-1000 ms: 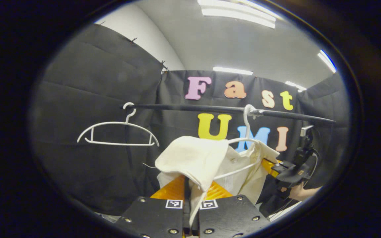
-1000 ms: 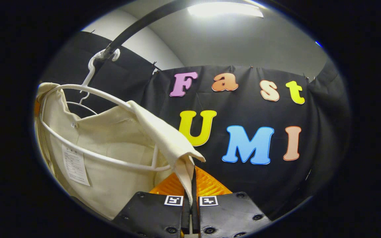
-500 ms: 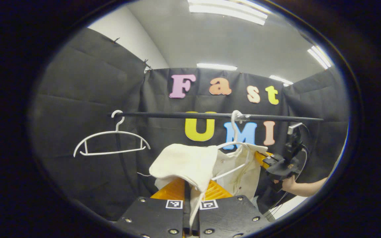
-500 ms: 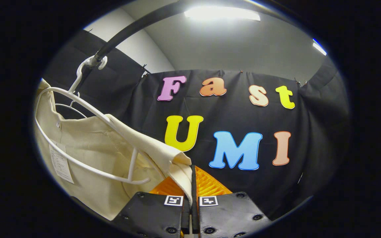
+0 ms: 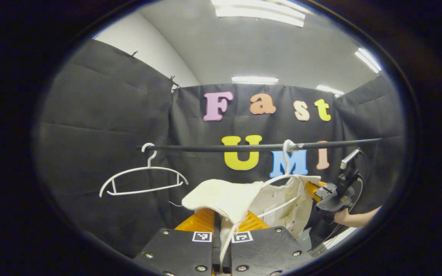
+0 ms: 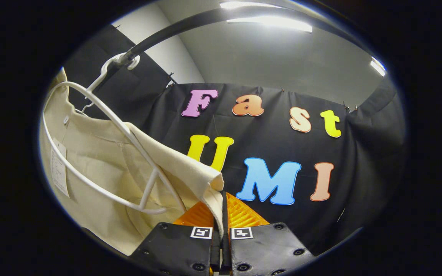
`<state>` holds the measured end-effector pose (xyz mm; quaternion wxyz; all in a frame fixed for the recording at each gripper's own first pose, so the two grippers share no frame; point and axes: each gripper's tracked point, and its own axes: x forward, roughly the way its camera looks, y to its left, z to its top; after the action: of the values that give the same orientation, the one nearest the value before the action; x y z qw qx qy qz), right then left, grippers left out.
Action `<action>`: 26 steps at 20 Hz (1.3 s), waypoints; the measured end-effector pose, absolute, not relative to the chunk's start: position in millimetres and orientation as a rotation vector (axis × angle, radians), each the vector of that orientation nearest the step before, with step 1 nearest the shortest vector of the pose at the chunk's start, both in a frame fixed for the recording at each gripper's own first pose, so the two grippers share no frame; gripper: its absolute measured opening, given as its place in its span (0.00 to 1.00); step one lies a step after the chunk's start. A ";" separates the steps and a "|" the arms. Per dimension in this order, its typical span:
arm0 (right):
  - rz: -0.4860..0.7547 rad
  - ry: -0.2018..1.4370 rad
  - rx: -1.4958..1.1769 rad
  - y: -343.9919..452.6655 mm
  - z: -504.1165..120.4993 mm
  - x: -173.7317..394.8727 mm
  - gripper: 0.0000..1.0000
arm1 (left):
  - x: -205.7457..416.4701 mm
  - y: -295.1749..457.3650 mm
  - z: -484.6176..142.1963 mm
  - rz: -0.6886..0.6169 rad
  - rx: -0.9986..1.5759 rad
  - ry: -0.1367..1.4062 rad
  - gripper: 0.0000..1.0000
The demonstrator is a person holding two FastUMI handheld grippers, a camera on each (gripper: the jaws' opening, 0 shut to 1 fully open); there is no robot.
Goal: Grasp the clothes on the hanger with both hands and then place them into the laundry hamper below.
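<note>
Above you the black rail (image 5: pixel 244 147) crosses the booth; an empty white hanger (image 5: pixel 144 180) hangs at its left end, with open room between it and the garment's hanger (image 5: pixel 288 180).

Cream garment pinched at my right gripper

My right gripper (image 6: pixel 222 214) has its fingers closed on a corner of the cream fabric garment (image 6: pixel 102 168), which drapes over a white plastic hanger (image 6: pixel 102 115) (tilted steeply) hooked on the black metal rail (image 6: pixel 175 28) overhead at upper left.
</note>
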<state>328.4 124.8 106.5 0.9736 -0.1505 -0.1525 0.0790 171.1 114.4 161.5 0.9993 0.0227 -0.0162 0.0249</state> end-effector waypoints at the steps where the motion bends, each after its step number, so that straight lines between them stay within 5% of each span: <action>1: 0.158 -0.313 -0.321 126.2 105.1 330.2 0.04 | 177.6 126.2 160.6 0.061 0.049 -0.035 0.02; 14: 0.143 -0.282 -0.386 120.7 69.4 368.9 0.04 | 204.5 188.7 83.5 0.060 0.048 0.071 0.02; 26: 0.194 -0.261 -0.463 131.2 27.8 380.2 0.04 | 196.1 164.3 -13.0 0.058 -0.086 0.184 0.02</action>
<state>380.2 131.2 27.8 0.9603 -0.2282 -0.1287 0.0957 196.1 164.3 -13.0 0.9945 -0.0427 0.0916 0.0291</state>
